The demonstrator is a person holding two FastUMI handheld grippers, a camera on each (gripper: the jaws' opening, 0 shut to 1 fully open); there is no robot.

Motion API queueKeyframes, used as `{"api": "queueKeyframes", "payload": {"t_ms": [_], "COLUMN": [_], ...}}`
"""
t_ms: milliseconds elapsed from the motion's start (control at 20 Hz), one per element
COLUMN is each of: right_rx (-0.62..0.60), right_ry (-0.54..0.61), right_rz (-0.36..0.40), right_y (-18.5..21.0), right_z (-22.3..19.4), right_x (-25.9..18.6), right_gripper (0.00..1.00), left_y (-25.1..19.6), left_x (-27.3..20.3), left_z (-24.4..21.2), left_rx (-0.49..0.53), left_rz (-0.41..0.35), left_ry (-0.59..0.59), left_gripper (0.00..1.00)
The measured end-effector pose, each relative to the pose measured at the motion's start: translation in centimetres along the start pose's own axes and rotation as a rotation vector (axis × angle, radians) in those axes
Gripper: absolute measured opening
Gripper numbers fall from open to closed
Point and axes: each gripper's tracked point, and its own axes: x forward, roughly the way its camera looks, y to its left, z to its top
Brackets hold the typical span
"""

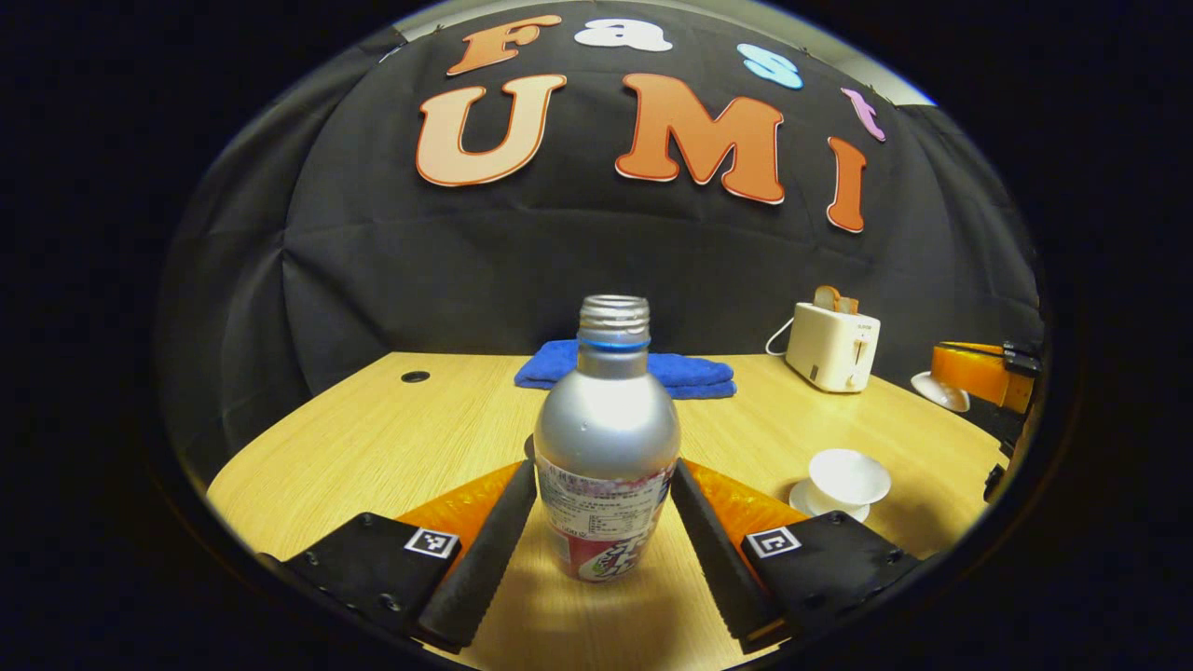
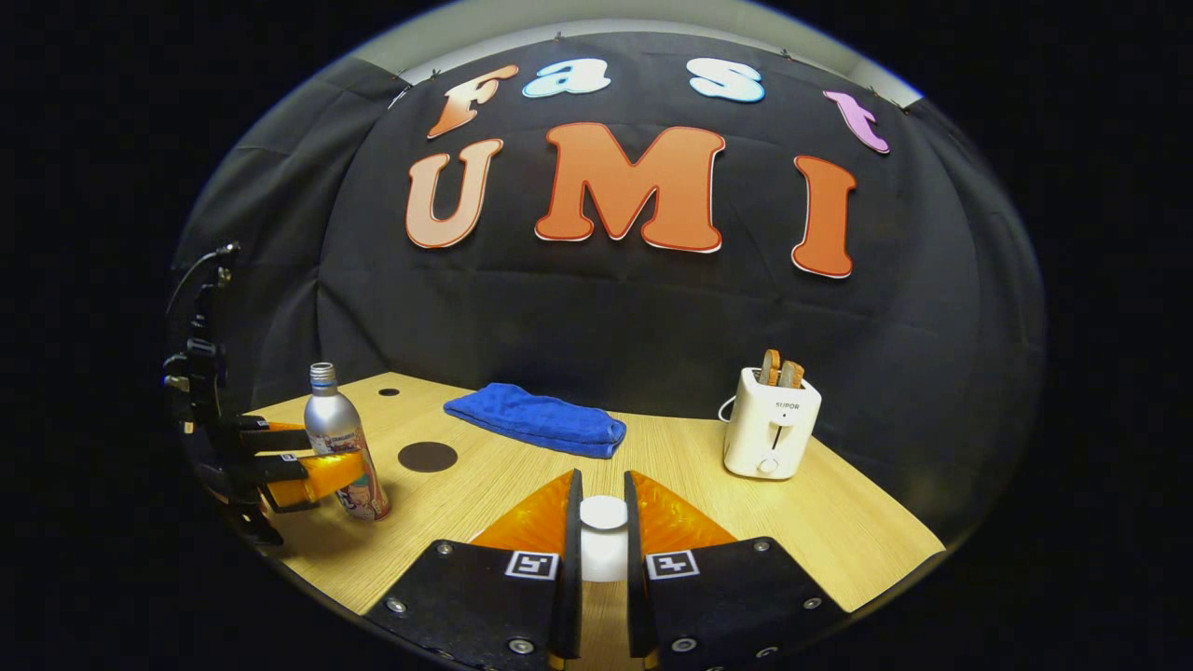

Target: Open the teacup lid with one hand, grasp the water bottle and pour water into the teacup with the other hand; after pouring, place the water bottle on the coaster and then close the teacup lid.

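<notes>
Between open left gripper (image 1: 604, 508) jaws — upright water bottle (image 1: 606, 438).

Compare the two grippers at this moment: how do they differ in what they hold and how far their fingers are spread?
The left gripper is spread wide around the water bottle, with gaps at both fingers; the right gripper is closed narrowly on the white teacup lid. The left sits low at the table; the right holds its lid off the teacup. Both have orange fingers.
</notes>
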Motion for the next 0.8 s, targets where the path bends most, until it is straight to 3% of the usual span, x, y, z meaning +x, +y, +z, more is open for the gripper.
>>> {"api": "queueKeyframes", "payload": {"t_ms": [150, 200, 350, 500, 750, 800], "right_rx": [0.007, 0.009, 0.01, 0.011, 0.009, 0.011], "right_ry": [0.003, 0.004, 0.002, 0.0, -0.013, -0.017], "right_rz": [-0.004, -0.002, -0.003, 0.0, -0.004, -0.008], "right_y": [-0.5, -0.5, -0.7, -0.7, -1.0, -1.1], "right_z": [0.0, 0.0, -0.1, -0.1, 0.3, 0.4], "right_x": [-0.2, -0.4, -0.5, -0.7, -1.1, -1.2], "right_gripper": [0.2, 0.2, 0.2, 0.2, 0.2, 0.2], "left_y": [0.0, -0.1, 0.0, 0.3, 0.2, -0.1], "left_x": [0.8, 1.0, 1.4, 1.2, 1.1, 1.0], "left_z": [-0.8, -1.0, -1.1, -1.1, 0.6, 1.1], "left_rx": [-0.009, -0.008, -0.003, 0.001, 0.044, 0.061], "left_rz": [0.005, 0.006, 0.016, 0.036, 0.036, 0.035], "left_ry": [0.029, 0.036, 0.03, 0.027, -0.001, -0.013], "left_gripper": [0.96, 1.0, 0.96, 0.84, 0.84, 0.81]}}
